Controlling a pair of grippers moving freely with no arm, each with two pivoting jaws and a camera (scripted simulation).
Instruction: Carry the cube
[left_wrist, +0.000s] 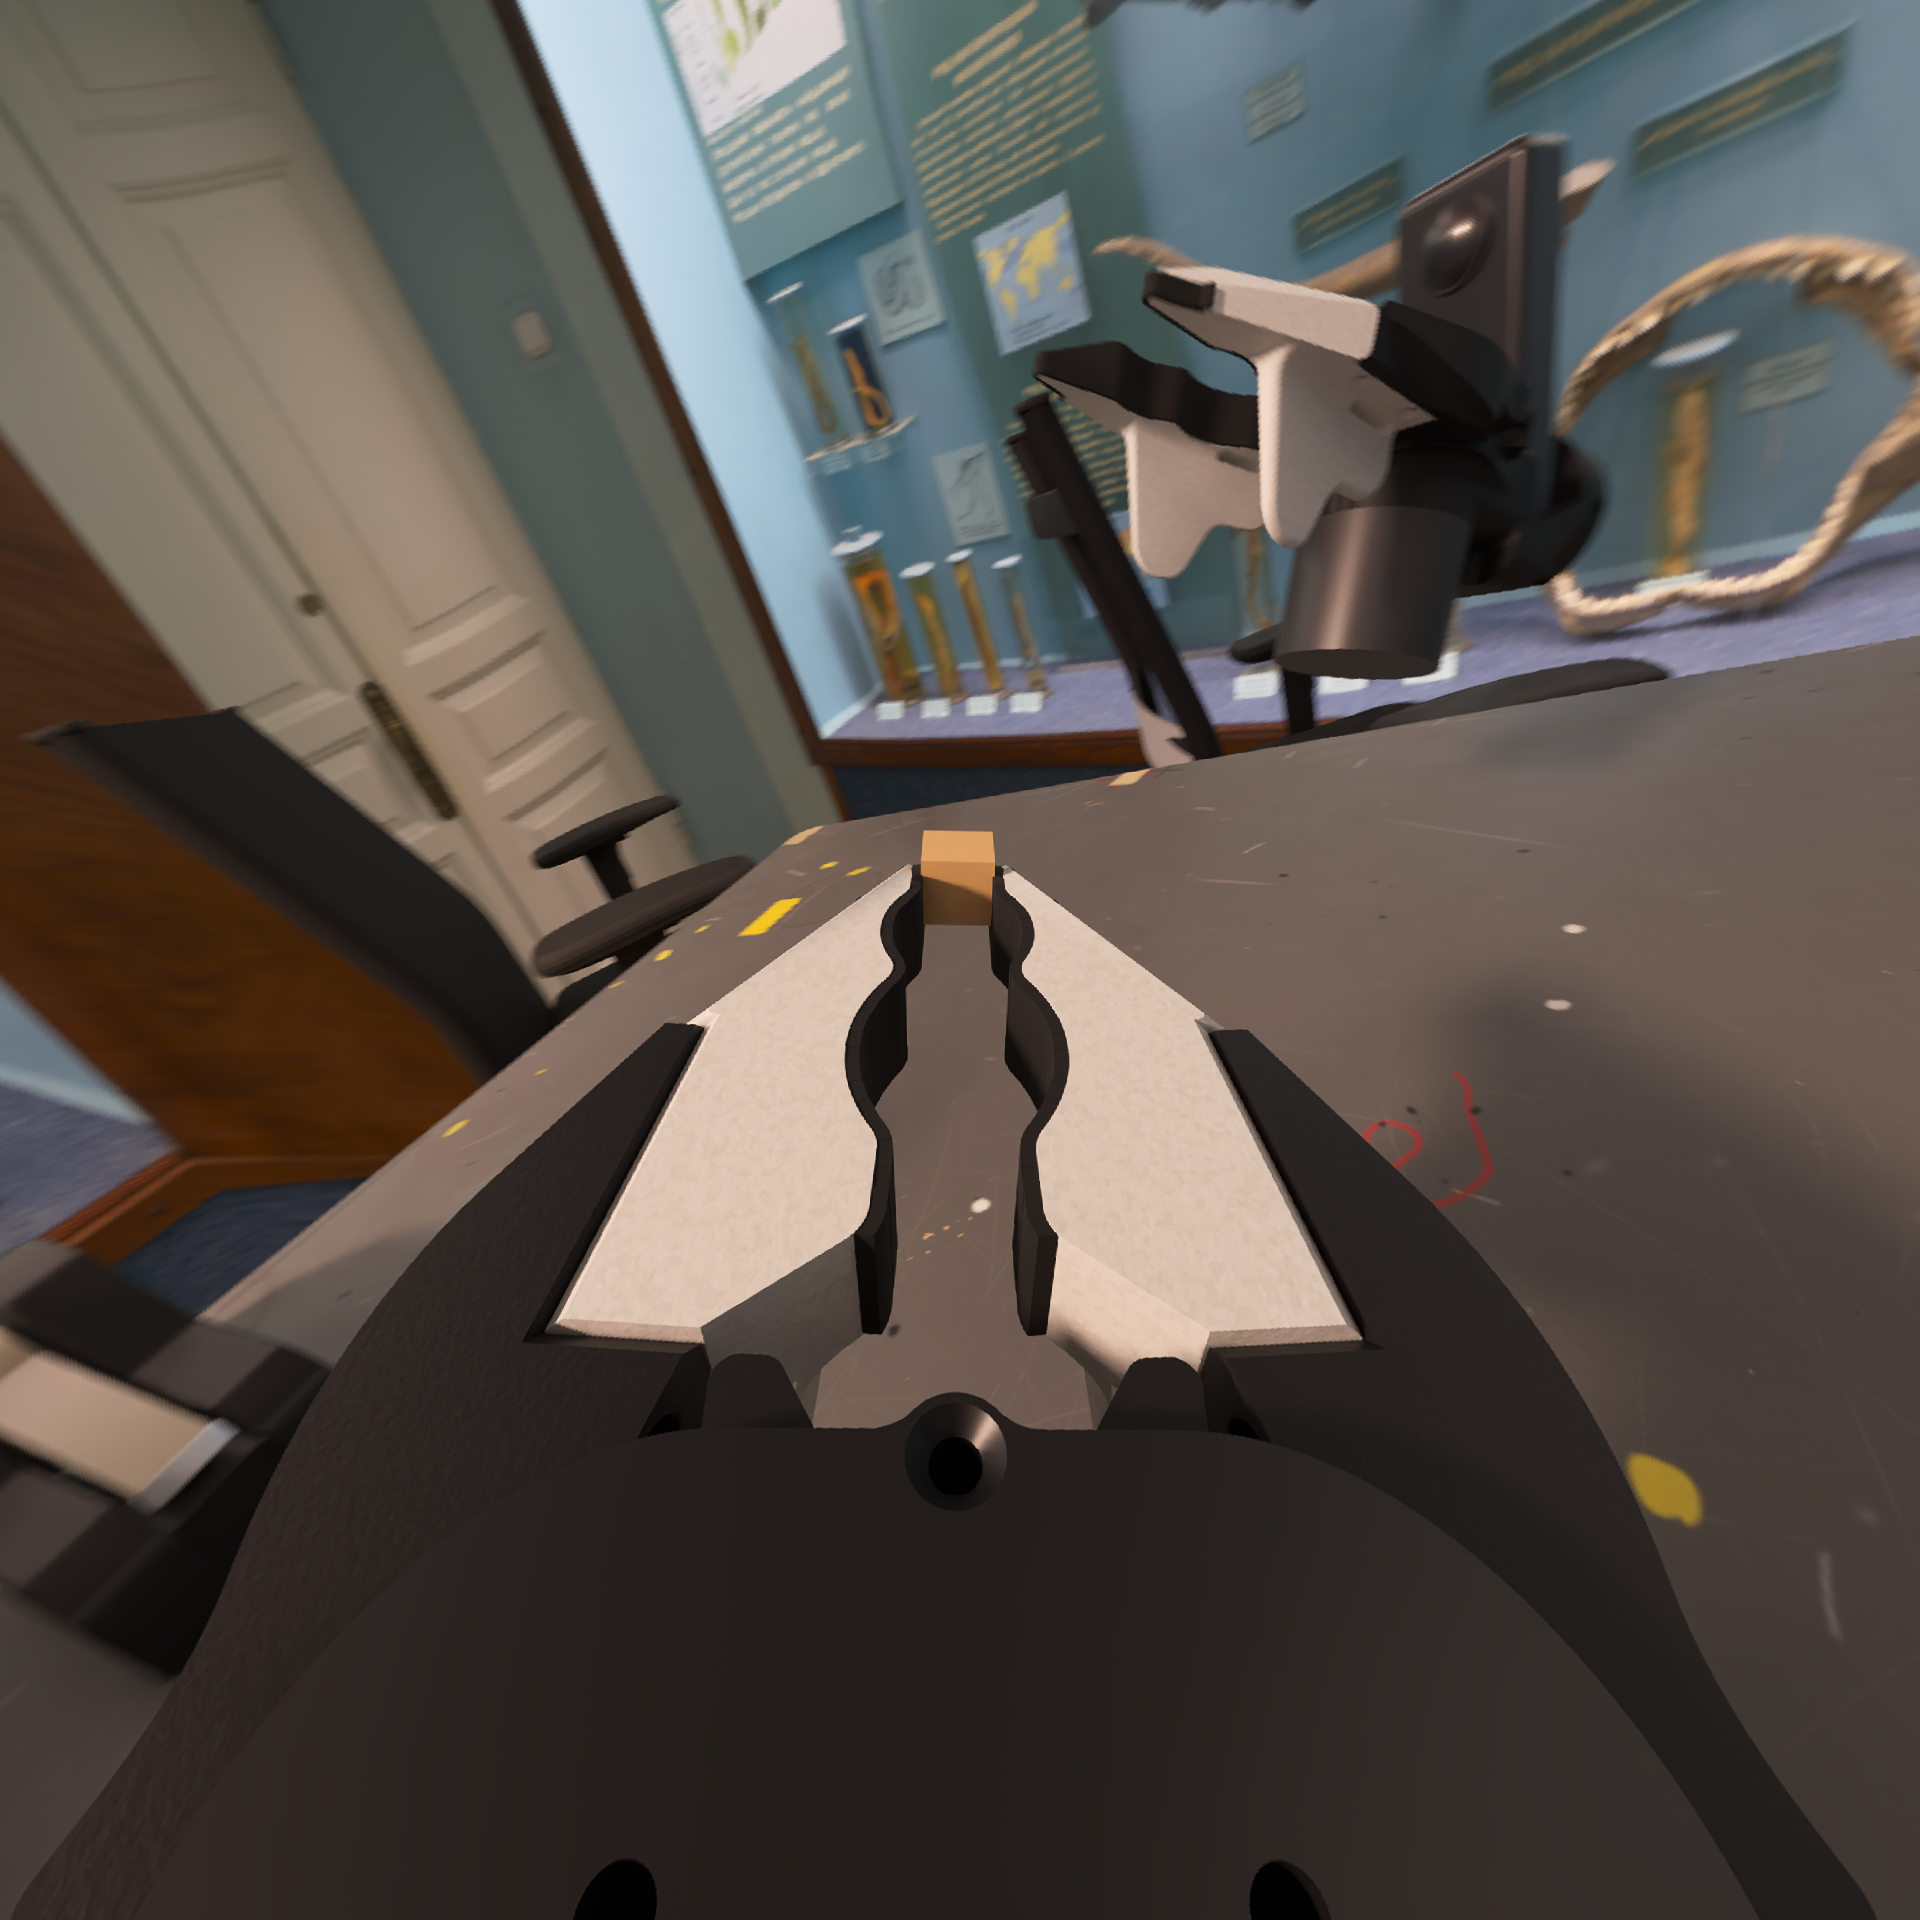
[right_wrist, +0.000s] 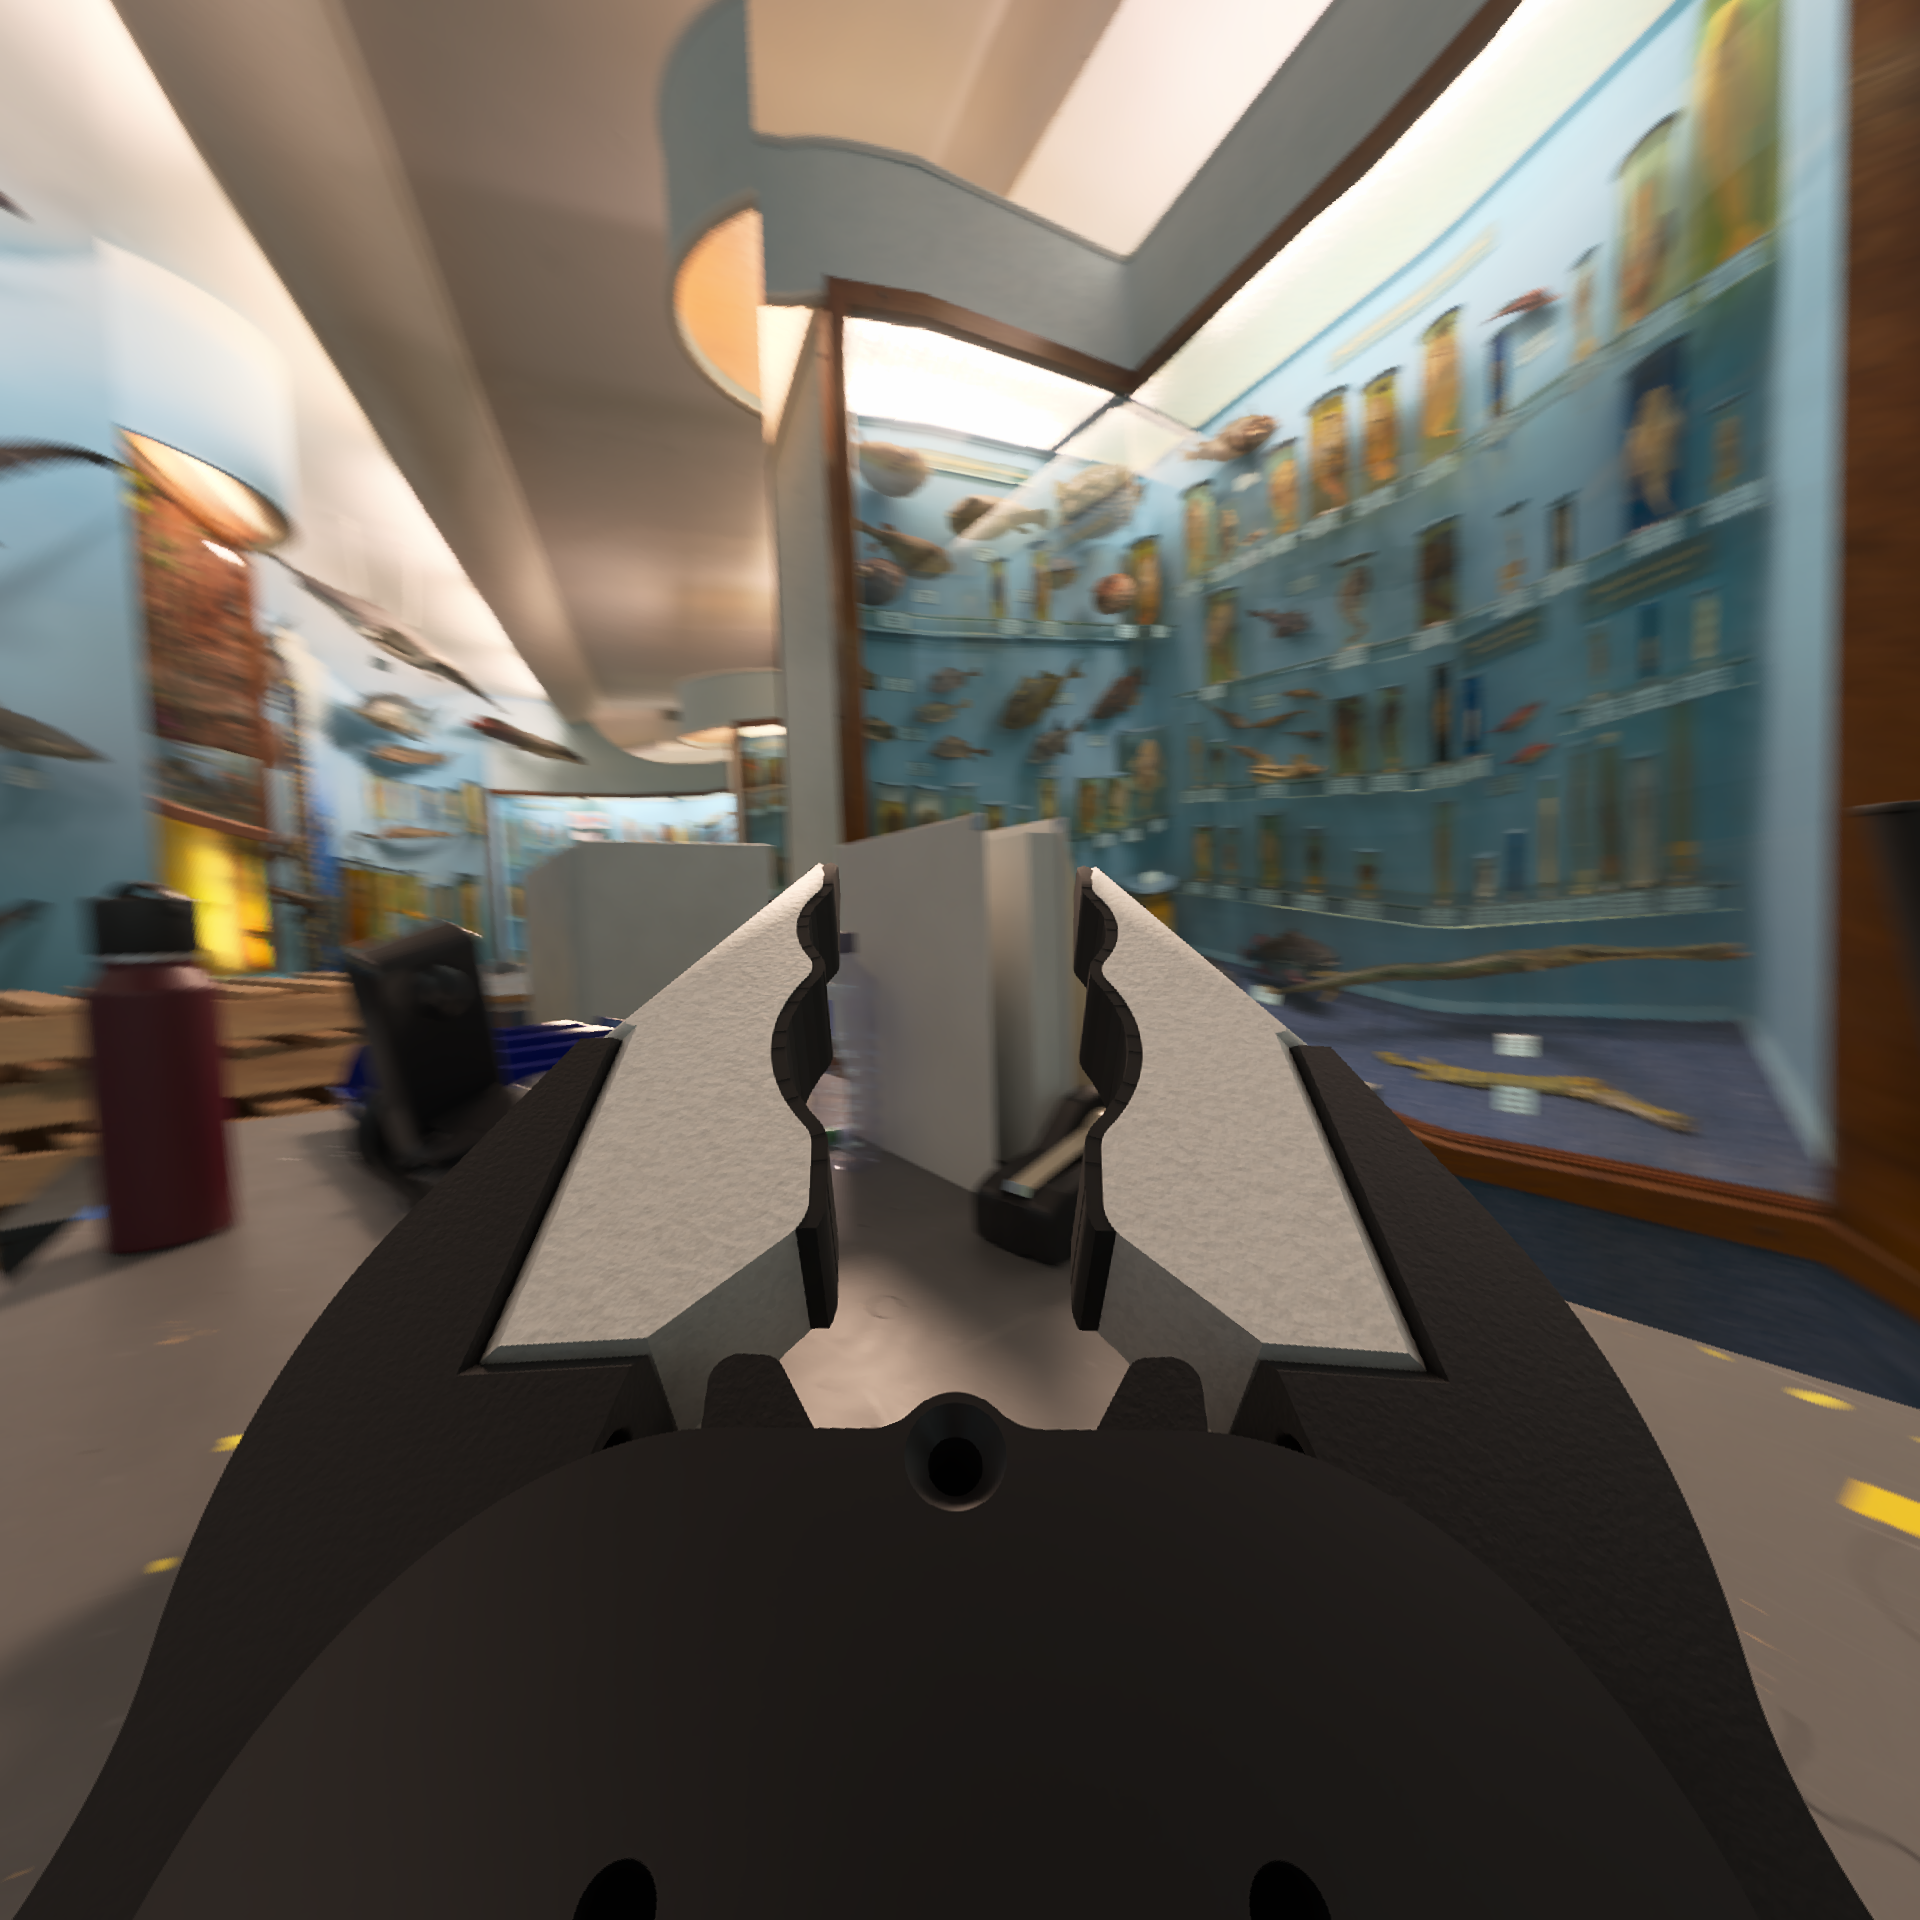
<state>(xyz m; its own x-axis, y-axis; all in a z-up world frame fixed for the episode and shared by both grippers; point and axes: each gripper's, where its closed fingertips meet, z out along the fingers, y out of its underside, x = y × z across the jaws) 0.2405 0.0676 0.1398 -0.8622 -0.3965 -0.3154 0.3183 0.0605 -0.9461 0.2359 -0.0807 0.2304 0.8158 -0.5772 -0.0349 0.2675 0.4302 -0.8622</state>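
Note:
A small tan cube (left_wrist: 957, 878) sits between the tips of my left gripper (left_wrist: 957, 896), whose jaws are closed against its two sides, above the dark grey table (left_wrist: 1558, 987). My right gripper (right_wrist: 954, 899) is open and empty, held above the table and facing away across the room. It also shows in the left wrist view (left_wrist: 1122, 343), up in the air beyond the cube, jaws apart.
A black office chair (left_wrist: 343, 904) stands at the table's left edge. In the right wrist view a dark red bottle (right_wrist: 156, 1081), a black stand (right_wrist: 421, 1039), wooden crates (right_wrist: 281, 1039), white boards (right_wrist: 935, 987) and a black block (right_wrist: 1029, 1195) stand on the table.

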